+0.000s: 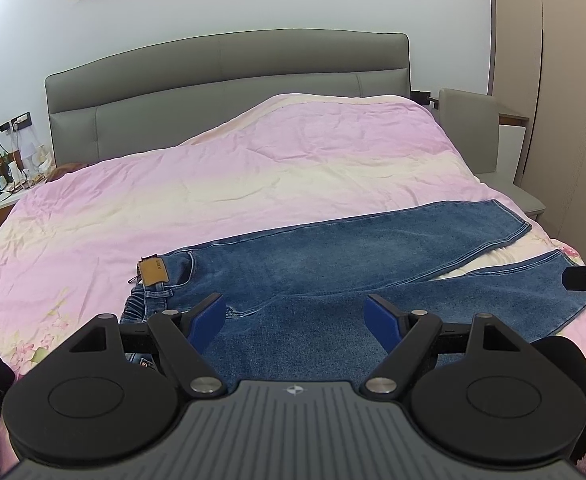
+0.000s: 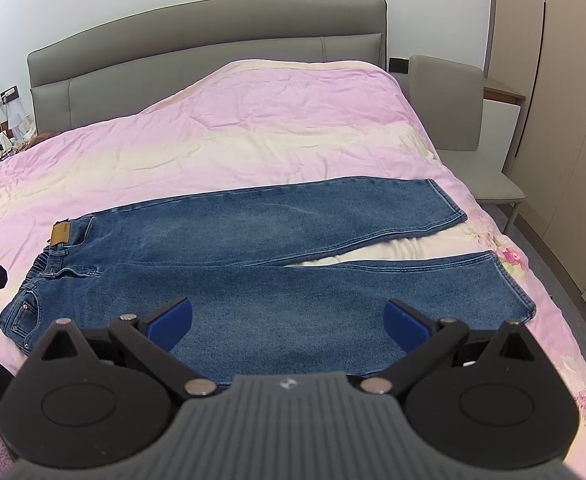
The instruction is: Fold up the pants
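Wide bed [image 2: 253, 132] under a pink, cream-banded duvet cover, grey padded headboard [image 2: 197, 36] behind. Blue jeans [image 2: 253, 248] spread flat across the near half of the duvet, unfolded, waistband to the left, legs running right and parting into a narrow V near the hems. Tan leather patch [image 2: 60, 234] at the waistband's far corner. Left gripper [image 1: 295, 322] hovering over the seat of the jeans, jaws spread wide, nothing between. Right gripper [image 2: 289, 322] over the nearer leg, likewise gaping and empty.
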### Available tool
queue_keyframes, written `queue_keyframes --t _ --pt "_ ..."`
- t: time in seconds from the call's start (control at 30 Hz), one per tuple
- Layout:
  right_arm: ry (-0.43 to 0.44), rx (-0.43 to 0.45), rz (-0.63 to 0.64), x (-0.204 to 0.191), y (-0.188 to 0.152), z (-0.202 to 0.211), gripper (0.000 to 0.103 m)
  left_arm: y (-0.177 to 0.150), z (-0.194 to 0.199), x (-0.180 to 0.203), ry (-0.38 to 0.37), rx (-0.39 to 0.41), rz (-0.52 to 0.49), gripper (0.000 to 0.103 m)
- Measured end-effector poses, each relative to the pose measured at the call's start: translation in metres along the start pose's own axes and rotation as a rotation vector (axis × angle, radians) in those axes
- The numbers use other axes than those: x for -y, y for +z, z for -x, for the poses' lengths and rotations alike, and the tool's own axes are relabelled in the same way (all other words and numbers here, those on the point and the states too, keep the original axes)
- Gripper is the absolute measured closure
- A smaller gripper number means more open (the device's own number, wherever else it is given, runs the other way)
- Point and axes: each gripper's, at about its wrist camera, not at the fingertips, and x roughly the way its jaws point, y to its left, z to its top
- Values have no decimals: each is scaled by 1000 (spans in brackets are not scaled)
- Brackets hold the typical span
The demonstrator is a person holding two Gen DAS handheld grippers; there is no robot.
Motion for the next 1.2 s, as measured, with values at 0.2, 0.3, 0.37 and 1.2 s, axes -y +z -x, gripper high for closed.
queue_keyframes --t 0.2,0.3,0.37,1.2 --pt "6 38 -6 0 0 3 5 0 1 -1 2 2 1 11" --pt "13 21 -13 0 0 3 5 0 1 -1 2 2 1 11" --pt "9 14 -7 0 1 3 5 0 1 -1 3 2 2 11" --pt "168 -157 178 -14 -27 -55 18 -26 -35 -25 -140 -175 -258 17"
